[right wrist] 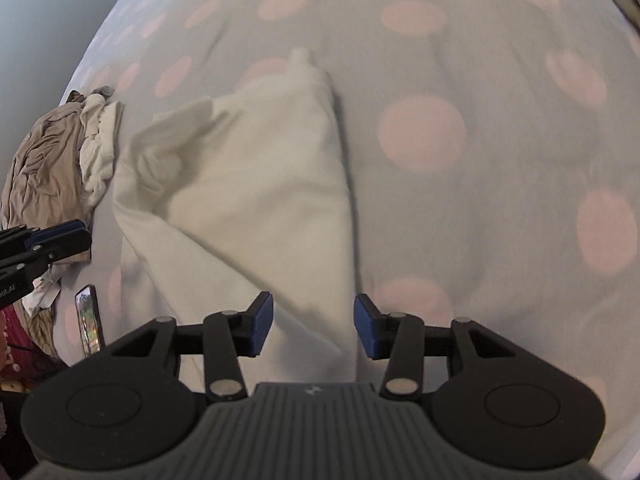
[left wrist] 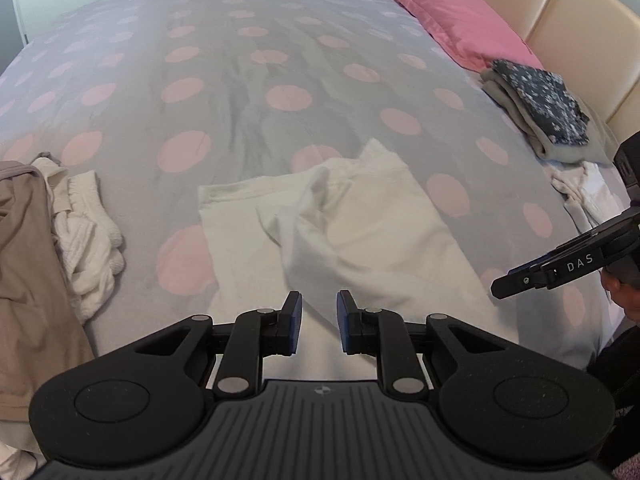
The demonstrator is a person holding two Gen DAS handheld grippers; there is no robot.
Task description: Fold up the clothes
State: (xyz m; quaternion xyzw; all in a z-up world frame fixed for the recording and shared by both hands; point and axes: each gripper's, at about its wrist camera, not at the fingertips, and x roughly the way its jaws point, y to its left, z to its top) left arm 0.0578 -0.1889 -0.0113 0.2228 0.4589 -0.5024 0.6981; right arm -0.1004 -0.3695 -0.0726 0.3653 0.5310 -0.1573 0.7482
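Cream garment [left wrist: 340, 220] lies half-folded on the dotted bedspread [left wrist: 240, 92], directly ahead of both tools, one flap doubled over and puckered near the middle. Left gripper [left wrist: 319, 322] hovers above the near hem with its blue pads a narrow gap apart and nothing pinched between them; cloth shows beneath the gap, not in it. Right gripper [right wrist: 314, 326] hangs over the garment's right-hand folded edge, jaws spread wide, gripping nothing; whether the pads brush the fabric cannot be told. Both tools point steeply down at the cloth, apparently so that either can nip an edge for the next fold.

Far ahead and to the right of the left tool, a folded stack [left wrist: 540, 112] topped by dark floral cloth sits just beside the pink pillow [left wrist: 456, 20], likely finished pieces kept clear of the working space. To its left, a tan garment [left wrist: 28, 260] and white knit [left wrist: 90, 240] lie crumpled together, seemingly waiting. A phone [right wrist: 89, 320] lies left of the right tool.
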